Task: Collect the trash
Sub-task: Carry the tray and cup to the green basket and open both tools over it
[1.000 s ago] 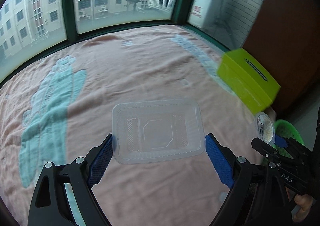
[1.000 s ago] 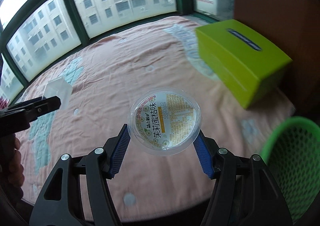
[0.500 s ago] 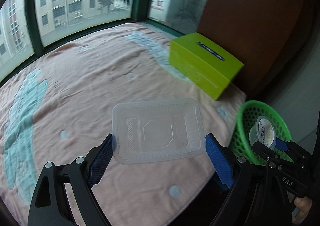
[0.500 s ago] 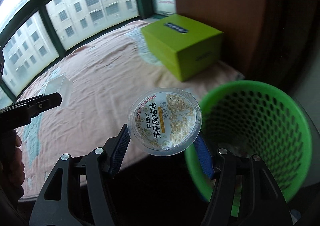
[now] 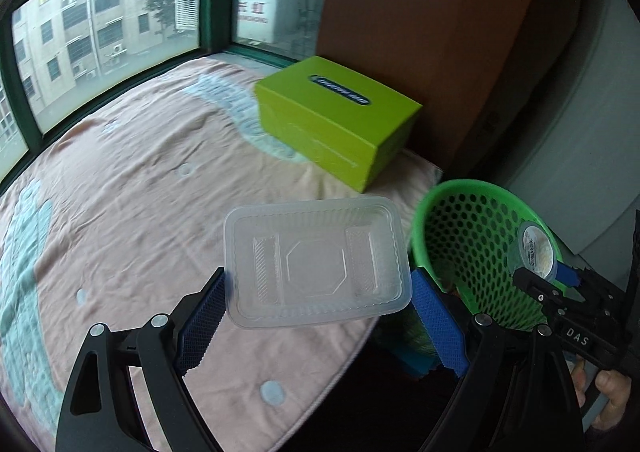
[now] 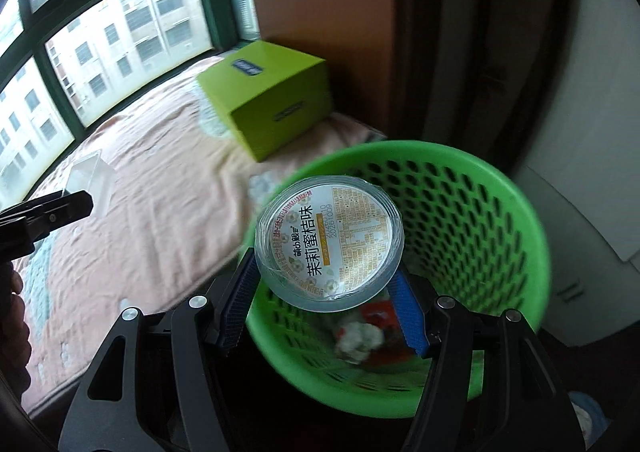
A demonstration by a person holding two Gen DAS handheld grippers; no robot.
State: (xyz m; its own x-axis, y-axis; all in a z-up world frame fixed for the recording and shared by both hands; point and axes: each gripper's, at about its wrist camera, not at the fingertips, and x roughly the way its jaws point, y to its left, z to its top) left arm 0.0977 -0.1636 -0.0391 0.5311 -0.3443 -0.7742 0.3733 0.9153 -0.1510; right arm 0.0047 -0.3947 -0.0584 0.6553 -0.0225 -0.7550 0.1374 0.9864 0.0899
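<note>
My left gripper (image 5: 318, 312) is shut on a clear rectangular plastic container (image 5: 316, 262) and holds it above the bed's right edge, left of the green mesh basket (image 5: 436, 207). My right gripper (image 6: 324, 296) is shut on a round clear cup with a printed foil lid (image 6: 330, 242) and holds it over the basket (image 6: 500, 195). The cup (image 5: 534, 250) and right gripper (image 5: 548, 280) also show in the left wrist view, above the basket. Crumpled trash (image 6: 360, 336) lies in the basket's bottom.
A lime-green box (image 5: 336, 115) sits on the pink bedspread (image 5: 140, 191) by the brown wall panel (image 5: 420, 11). Windows run along the far side of the bed. A white cabinet (image 6: 592, 131) stands right of the basket.
Both grippers swung right from over the bed toward the basket. The cup is now above the basket's opening; the clear container has come next to its rim.
</note>
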